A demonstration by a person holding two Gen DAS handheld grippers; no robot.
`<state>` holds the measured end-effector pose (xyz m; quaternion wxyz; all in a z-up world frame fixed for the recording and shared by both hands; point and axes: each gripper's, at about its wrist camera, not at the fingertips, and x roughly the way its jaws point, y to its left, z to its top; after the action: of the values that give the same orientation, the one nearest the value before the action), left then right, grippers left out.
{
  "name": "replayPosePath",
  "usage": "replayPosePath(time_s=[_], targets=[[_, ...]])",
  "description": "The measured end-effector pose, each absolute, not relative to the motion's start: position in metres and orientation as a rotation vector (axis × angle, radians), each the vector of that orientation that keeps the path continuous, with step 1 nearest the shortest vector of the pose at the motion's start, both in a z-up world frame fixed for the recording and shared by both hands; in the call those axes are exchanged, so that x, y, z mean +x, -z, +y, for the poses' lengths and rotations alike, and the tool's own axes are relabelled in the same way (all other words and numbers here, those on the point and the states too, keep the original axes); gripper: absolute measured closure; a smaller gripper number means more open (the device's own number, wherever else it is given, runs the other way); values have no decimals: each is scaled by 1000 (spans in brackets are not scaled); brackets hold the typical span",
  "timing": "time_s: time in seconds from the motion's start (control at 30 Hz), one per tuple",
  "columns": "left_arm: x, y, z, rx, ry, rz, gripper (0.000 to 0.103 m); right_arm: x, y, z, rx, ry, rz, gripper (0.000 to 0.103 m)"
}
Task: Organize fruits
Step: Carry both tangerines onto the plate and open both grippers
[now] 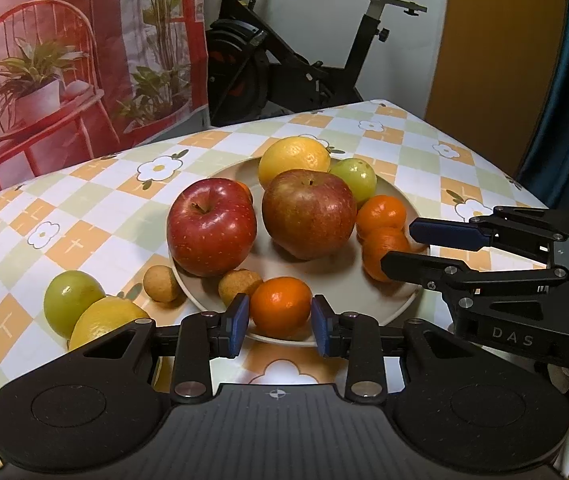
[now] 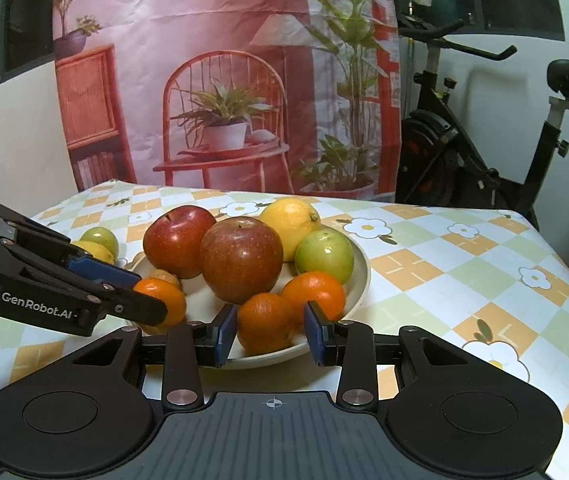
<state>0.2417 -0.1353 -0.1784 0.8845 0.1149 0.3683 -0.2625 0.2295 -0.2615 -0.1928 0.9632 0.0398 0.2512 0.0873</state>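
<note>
A cream plate (image 1: 368, 300) (image 2: 360, 276) holds two red apples (image 1: 211, 226) (image 2: 240, 258), a lemon (image 1: 293, 157), a green fruit (image 1: 354, 176), several mandarins and a small brown fruit (image 1: 238, 285). My left gripper (image 1: 280, 324) stands around a mandarin (image 1: 280, 306) at the plate's near rim, pads close to its sides; it also shows in the right wrist view (image 2: 140, 286). My right gripper (image 2: 270, 330) stands around another mandarin (image 2: 265, 322) on the plate, with small gaps at the pads; it also shows in the left wrist view (image 1: 404, 246).
On the checked tablecloth (image 1: 424, 152) left of the plate lie a green fruit (image 1: 70, 298), a lemon (image 1: 104, 320) and a small brown fruit (image 1: 160, 283). An exercise bike (image 1: 284, 48) and a printed backdrop (image 2: 224, 80) stand behind the table.
</note>
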Motion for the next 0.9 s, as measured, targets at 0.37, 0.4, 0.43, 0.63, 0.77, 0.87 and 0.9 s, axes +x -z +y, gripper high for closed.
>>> replayPosePath(time_s=[0.37, 0.4, 0.43, 0.63, 0.77, 0.87, 0.9], targets=[[236, 171, -119, 149, 498, 764, 67, 224, 192, -266, 104, -193, 477, 61], [235, 169, -116, 136, 493, 761, 67, 224, 192, -267, 106, -195, 476, 61], [234, 168, -114, 126, 488, 756, 67, 223, 192, -267, 108, -197, 479, 61], [229, 158, -96, 75, 444, 726, 66, 221, 191, -269, 122, -202, 470, 52], [227, 152, -82, 45, 406, 712, 66, 221, 191, -270, 126, -200, 470, 52], [228, 149, -72, 25, 378, 707, 66, 221, 190, -270, 127, -200, 469, 52], [227, 148, -69, 20, 367, 705, 66, 221, 191, -270, 128, -199, 470, 52]])
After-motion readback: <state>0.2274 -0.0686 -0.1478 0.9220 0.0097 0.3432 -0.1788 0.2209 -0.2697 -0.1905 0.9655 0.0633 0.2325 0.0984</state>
